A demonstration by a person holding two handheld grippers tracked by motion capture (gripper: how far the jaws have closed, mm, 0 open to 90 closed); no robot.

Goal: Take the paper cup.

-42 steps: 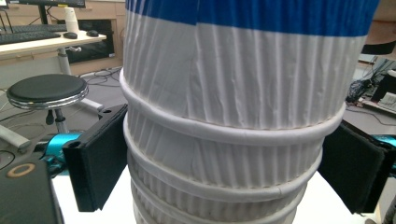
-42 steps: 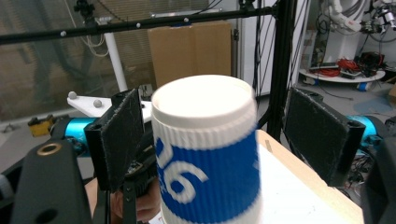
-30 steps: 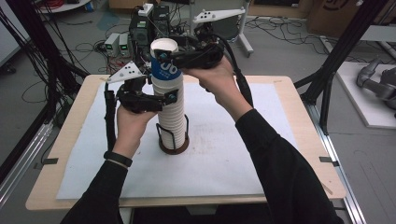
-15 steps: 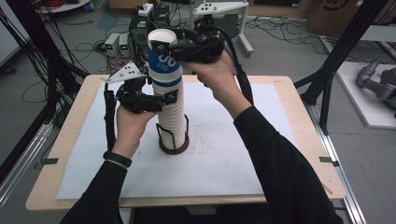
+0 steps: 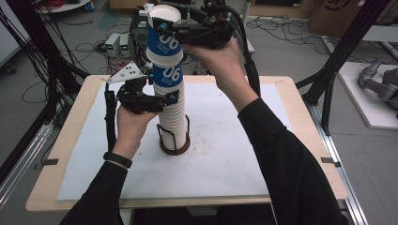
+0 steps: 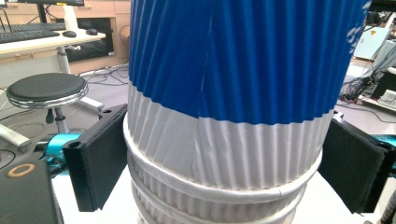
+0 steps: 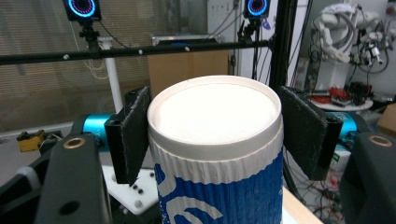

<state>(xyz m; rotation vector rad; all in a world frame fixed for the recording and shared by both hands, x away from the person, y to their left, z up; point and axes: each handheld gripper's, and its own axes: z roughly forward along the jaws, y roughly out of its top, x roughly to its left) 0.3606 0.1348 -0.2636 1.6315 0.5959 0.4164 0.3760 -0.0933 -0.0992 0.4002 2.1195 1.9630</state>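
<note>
Right gripper (image 5: pixel 162 24) jaws clamp the top cup (image 5: pixel 164 35); left gripper (image 5: pixel 162 86) jaws pinch the stack (image 5: pixel 171 117) between them. A tilted pull could drag a second cup along.

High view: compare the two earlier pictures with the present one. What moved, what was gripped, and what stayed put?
The right gripper closed on the top cup and lifted it up off the stack of cups; a second blue-printed cup now shows beneath. The left gripper stayed clamped around the stack, which remains upright in its wire holder on the table.
</note>
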